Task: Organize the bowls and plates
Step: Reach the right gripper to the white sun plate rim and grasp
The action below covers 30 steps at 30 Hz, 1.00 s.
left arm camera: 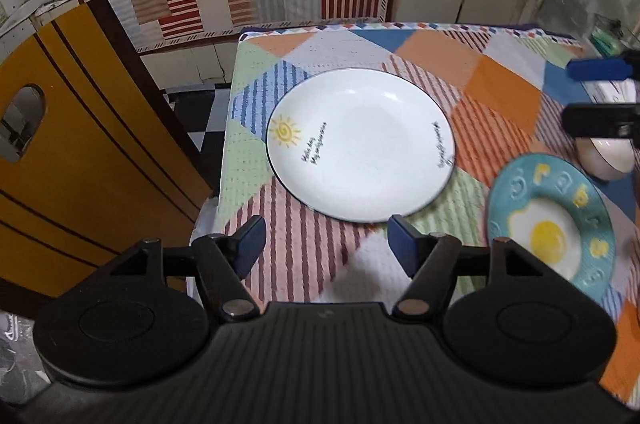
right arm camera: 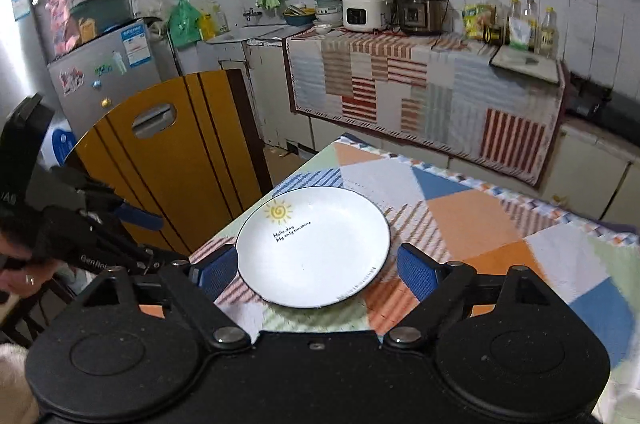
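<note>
A white plate with a yellow sun drawing (left arm camera: 360, 150) lies flat on the patchwork tablecloth (left arm camera: 496, 84); it also shows in the right wrist view (right arm camera: 314, 246). A blue plate with a fried-egg picture (left arm camera: 550, 220) lies to its right. A white bowl (left arm camera: 606, 156) sits upside down beyond it. My left gripper (left arm camera: 326, 244) is open and empty, just short of the white plate's near rim. My right gripper (right arm camera: 316, 270) is open, hovering over the white plate's near edge; in the left wrist view its fingers (left arm camera: 600, 70) are above the bowl.
A yellow wooden chair back (left arm camera: 80, 128) stands at the table's left edge, also in the right wrist view (right arm camera: 168, 160). Behind is a counter draped in striped cloth (right arm camera: 420, 84) with rice cookers, bottles and stacked bowls. A fridge (right arm camera: 104, 68) stands at left.
</note>
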Motion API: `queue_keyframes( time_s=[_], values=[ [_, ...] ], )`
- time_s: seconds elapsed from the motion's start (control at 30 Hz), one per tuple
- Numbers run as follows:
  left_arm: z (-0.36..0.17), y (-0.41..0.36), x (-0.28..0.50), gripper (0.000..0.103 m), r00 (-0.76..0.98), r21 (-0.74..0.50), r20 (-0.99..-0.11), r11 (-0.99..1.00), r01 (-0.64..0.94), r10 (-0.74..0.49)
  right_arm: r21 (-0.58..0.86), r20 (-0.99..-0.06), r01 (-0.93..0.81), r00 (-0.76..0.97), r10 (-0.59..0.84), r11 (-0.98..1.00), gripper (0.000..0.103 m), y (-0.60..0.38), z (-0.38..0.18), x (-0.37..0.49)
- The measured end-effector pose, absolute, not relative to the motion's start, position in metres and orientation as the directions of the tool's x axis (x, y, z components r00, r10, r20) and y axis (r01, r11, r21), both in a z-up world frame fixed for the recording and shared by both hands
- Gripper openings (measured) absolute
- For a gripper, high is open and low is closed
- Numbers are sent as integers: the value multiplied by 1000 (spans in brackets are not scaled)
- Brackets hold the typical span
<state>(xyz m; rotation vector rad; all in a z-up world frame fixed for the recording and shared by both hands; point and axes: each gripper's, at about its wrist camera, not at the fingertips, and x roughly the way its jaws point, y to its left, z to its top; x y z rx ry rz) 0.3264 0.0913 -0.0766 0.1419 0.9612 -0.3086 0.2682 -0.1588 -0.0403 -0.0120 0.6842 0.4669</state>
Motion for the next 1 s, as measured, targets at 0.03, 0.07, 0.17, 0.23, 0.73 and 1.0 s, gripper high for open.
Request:
queue_keyframes(
  time_s=[0.03, 0.07, 0.17, 0.23, 0.73, 1.0],
  values=[
    [-81, 92, 331, 66, 535, -19, -822, 948, 318, -196, 152, -619, -414, 668, 413, 898, 89, -158, -47, 276],
    [-86, 93, 336, 66, 533, -19, -823, 948, 319, -196, 168, -633, -400, 657, 409, 901, 89, -158, -55, 285],
    [-102, 94, 355, 66, 530, -21, -825, 949, 314, -194, 208, -687, -341, 617, 385, 917, 88, -162, -78, 312],
    [-116, 95, 367, 66, 537, -22, -823, 955, 294, -184, 217, -731, -330, 569, 377, 919, 76, -162, -94, 328],
    [-180, 112, 418, 39, 489, -153, -835, 960, 233, -252, 388, -755, -191, 496, 429, 902, 68, -173, -165, 382],
    [-187, 117, 424, 22, 485, -272, -807, 941, 202, -338, 429, -748, -152, 493, 445, 890, 40, -174, -182, 398]
  ],
)
